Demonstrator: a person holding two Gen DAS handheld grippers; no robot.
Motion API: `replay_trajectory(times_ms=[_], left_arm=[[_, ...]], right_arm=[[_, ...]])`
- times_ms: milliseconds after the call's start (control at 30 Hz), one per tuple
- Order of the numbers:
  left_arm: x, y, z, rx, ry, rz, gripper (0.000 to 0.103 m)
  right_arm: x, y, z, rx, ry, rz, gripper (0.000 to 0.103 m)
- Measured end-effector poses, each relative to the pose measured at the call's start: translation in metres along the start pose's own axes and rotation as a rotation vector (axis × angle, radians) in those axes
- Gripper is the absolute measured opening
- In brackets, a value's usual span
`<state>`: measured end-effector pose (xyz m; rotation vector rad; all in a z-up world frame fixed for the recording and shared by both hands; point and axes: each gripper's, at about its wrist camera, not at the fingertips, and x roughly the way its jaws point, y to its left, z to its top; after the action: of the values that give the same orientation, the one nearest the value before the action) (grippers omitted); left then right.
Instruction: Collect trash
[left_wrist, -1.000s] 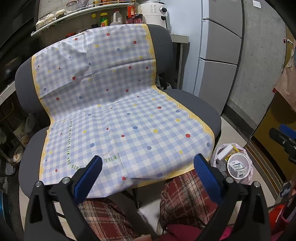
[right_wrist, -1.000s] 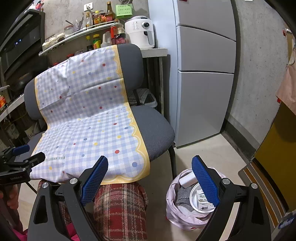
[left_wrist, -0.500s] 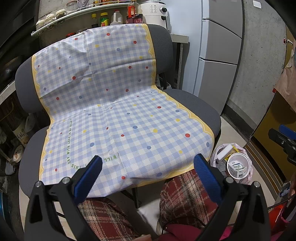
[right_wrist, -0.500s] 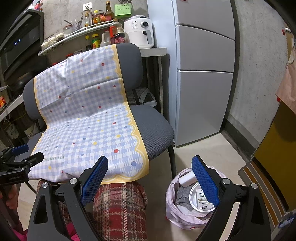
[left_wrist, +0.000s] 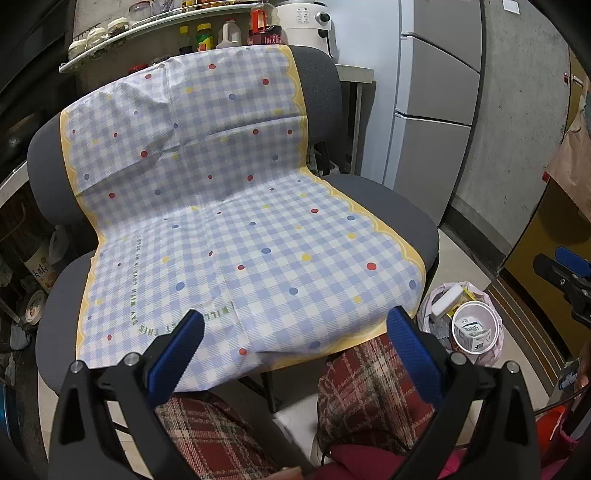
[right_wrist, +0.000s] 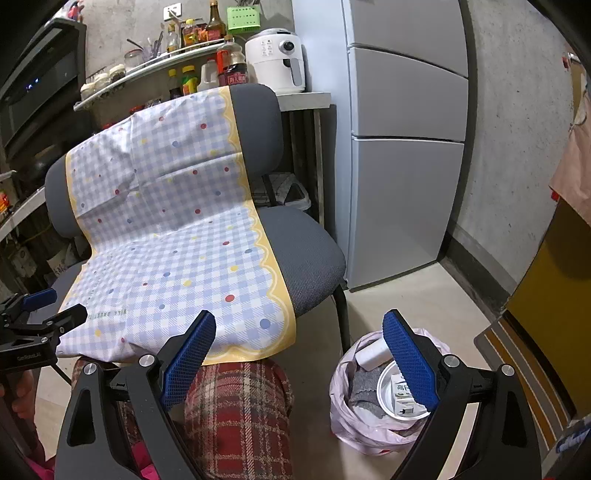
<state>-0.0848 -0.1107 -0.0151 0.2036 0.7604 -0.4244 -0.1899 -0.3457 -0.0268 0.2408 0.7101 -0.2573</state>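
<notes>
Nothing has moved since earlier: both claws, left claw (left_wrist: 295, 343) and right claw (right_wrist: 299, 347), gape empty; the trash bag (right_wrist: 369, 424) beside the chair (right_wrist: 306, 258) looks light and floppy, so pinch its thin rim.

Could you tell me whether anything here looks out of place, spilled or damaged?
Nothing stands out. The checked cloth lies creased but flat on the chair, and the trash sits inside the bag on the floor.
</notes>
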Motion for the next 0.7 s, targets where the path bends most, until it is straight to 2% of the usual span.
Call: replay_trajectory(times_ms=[700], left_arm=[[0.0011,0.0020,-0.0008,-0.001,0.000,0.000,0.096]], right_arm=[[0.0016,-0.0027,-0.0005,-0.001,0.004,0.000,0.091]])
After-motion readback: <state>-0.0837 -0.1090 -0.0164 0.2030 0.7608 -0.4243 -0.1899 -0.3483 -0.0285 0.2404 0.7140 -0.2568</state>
